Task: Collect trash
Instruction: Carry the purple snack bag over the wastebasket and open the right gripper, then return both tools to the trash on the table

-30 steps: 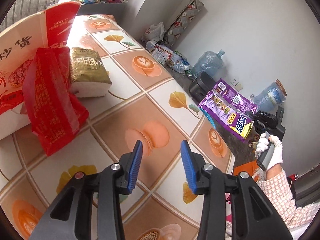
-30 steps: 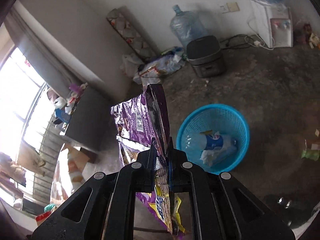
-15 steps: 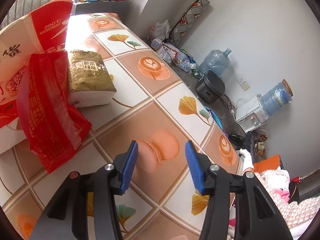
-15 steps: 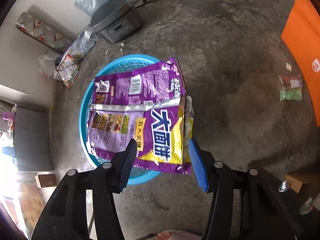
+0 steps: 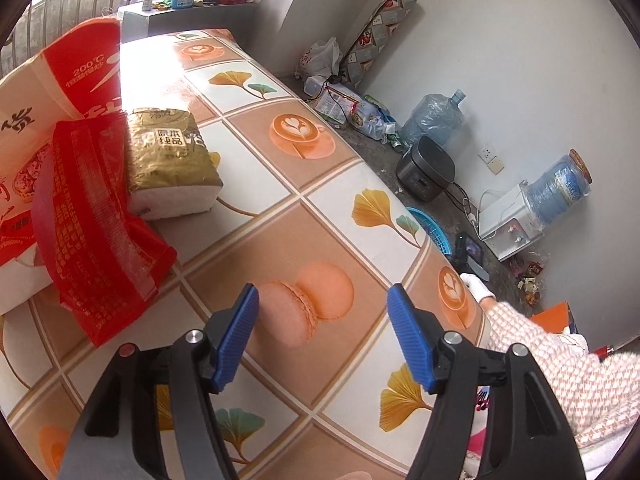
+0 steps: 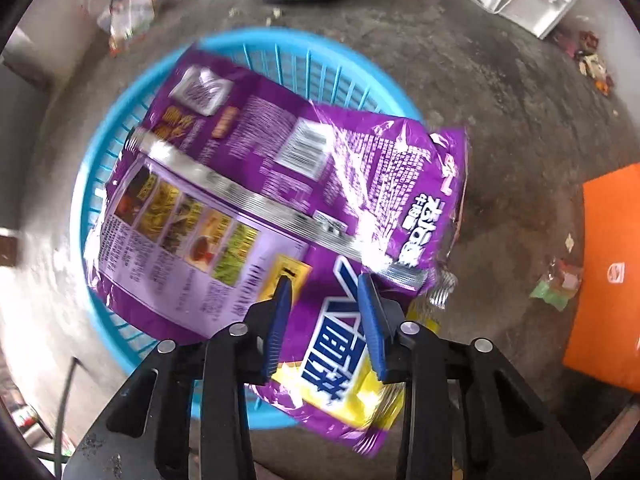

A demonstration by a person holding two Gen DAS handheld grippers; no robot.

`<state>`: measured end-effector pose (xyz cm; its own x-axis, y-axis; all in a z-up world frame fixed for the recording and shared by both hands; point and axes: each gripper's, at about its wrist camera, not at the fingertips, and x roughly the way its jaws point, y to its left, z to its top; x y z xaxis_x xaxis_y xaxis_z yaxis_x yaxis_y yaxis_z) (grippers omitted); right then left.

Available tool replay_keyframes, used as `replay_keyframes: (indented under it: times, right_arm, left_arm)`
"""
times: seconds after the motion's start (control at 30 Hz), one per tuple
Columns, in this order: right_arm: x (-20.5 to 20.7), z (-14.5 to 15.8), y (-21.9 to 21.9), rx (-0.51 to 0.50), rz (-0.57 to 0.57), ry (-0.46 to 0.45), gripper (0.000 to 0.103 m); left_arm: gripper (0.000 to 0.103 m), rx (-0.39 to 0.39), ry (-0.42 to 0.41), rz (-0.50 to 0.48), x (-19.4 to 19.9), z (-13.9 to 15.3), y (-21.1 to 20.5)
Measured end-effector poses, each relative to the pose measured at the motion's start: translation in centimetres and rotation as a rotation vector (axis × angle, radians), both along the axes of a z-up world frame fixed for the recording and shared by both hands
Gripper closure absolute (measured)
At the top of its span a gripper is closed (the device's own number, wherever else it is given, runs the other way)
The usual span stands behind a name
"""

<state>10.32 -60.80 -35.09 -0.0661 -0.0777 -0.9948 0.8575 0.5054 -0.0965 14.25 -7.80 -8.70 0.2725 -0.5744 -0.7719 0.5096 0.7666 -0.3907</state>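
Observation:
In the right wrist view, a large purple and yellow snack bag (image 6: 280, 208) lies flat across the top of the blue plastic basket (image 6: 100, 184) on the floor. My right gripper (image 6: 326, 312) is open just above the bag's near end, its blue pads apart and holding nothing. In the left wrist view, my left gripper (image 5: 322, 338) is open and empty above the patterned tablecloth (image 5: 304, 184). A red plastic wrapper (image 5: 96, 224) lies on the table to its left, next to a gold tissue pack (image 5: 168, 160). The basket's rim (image 5: 430, 228) shows past the table edge.
A large red and white bag (image 5: 44, 120) stands at the table's left. On the floor are a grey rice cooker (image 5: 426, 168), water jugs (image 5: 432, 116), a white dispenser (image 5: 510, 224), an orange box (image 6: 608, 272) and scattered wrappers (image 6: 558, 284).
My right gripper swung over the basket, opened and let go of the purple bag, which now rests on the basket. My left gripper opened wider and shifted slightly over the table.

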Motion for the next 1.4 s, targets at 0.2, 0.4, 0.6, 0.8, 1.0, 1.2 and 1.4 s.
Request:
replay_keyframes:
  times: [0.2,0.4,0.6,0.8,1.0,1.2,1.4]
  right_arm:
    - [2.1,-5.4,-0.3,0.088,0.08,0.122,0.082]
    - [3.0,-7.2,0.8,0.066,0.232,0.217,0.082]
    - [0.7,-2.1,1.8,-0.004,0.219,0.02,0.067]
    - [-4.2,7.8,5.9,-0.156,0.142,-0.278,0.06]
    - [-3.0,19.4,12.2,-0.29,0.225,-0.571,0.048]
    - [1.0,28.0,17.8,-0.278,0.402,-0.804,0.042]
    - [5.8,33.7,24.5,-0.177,0.622,-0.928,0.041]
  left_arm:
    - [0.026,0.045,-0.032,0.006,0.0,0.2,0.2]
    - [0.022,0.071,-0.037,0.023,0.5,0.0,0.3]
    - [0.02,0.062,-0.045,0.021,0.6,-0.1,-0.1]
    - [0.019,0.037,-0.067,0.018,0.4,0.0,-0.3]
    - [0.019,-0.002,-0.134,-0.015,-1.1,2.4,0.3]
    - [0.019,-0.081,-0.259,0.023,-3.2,7.5,4.2]
    - [0.019,-0.209,-0.389,0.176,-4.1,12.7,11.6]
